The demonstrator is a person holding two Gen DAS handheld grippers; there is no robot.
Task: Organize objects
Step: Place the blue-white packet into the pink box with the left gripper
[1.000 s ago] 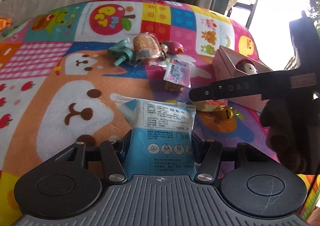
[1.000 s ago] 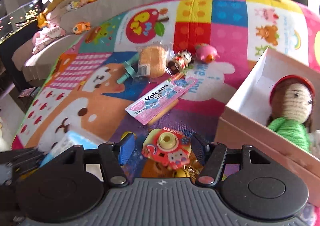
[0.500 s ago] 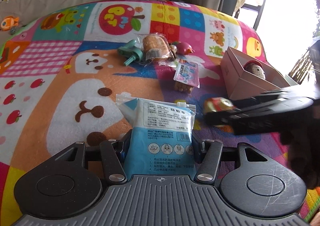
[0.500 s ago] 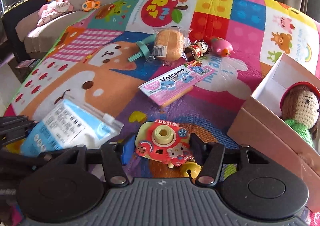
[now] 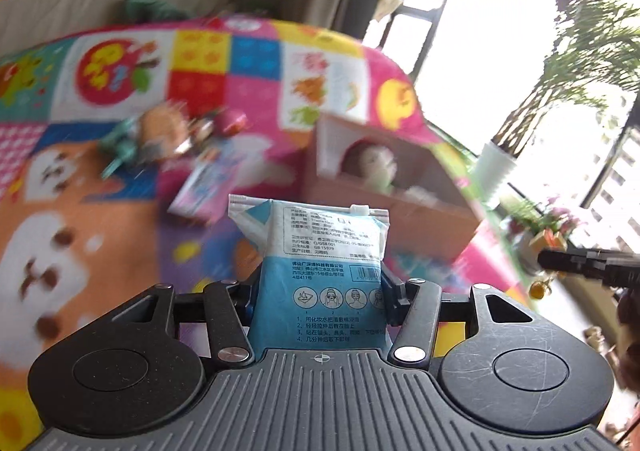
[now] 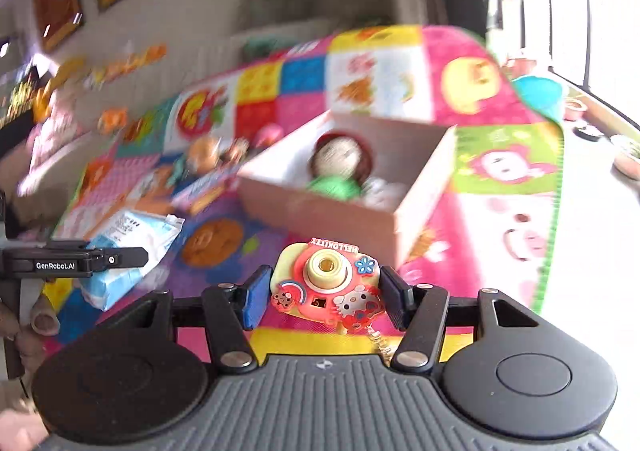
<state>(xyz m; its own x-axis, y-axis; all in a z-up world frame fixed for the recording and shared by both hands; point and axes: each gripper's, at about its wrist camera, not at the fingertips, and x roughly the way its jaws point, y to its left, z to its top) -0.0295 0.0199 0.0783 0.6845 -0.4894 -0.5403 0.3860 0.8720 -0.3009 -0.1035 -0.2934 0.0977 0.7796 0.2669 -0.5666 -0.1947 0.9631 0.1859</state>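
Altogether one packet (image 5: 320, 251), one toy camera (image 6: 326, 283), one box (image 6: 352, 211)

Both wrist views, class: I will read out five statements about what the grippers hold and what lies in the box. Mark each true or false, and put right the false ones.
1. The left gripper holds a blue and white packet. True.
2. The right gripper is empty. False: it is shut on a toy camera.
3. A knitted doll lies in the cardboard box. True.
4. The toy camera is already inside the box. False: it is in the gripper, short of the box.
5. The box stands on a bare wooden floor. False: it stands on a colourful play mat.
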